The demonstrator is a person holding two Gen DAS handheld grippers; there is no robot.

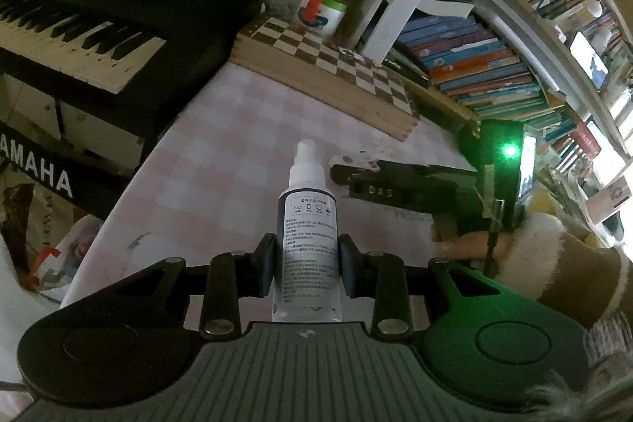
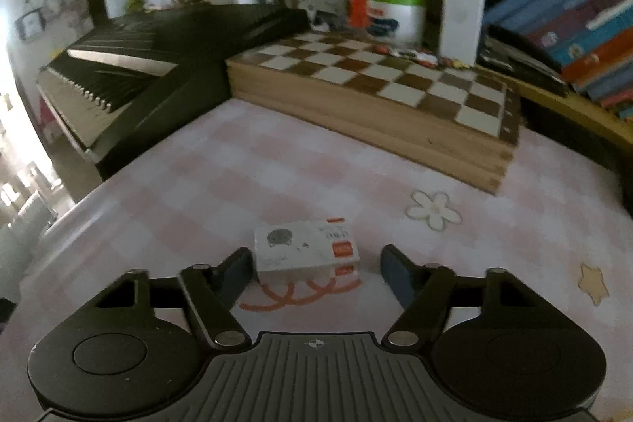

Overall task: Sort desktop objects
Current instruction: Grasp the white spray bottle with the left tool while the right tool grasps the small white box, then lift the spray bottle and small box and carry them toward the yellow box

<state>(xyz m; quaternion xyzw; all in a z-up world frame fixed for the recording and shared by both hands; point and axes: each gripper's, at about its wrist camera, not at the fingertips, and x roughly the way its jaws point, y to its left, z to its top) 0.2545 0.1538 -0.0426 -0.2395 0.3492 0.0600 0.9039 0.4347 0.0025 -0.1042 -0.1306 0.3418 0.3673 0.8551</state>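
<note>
Ribbed left gripper (image 1: 306, 265) fingers clamped on smooth cylindrical spray bottle (image 1: 307, 220); right gripper (image 2: 316, 269) fingers part-open around boxy carton (image 2: 306, 250).

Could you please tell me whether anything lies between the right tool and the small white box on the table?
Nothing visible does. The box lies on the pink table directly between the right tool's open fingers, one finger close beside its left end and the other apart from its right end.
</note>
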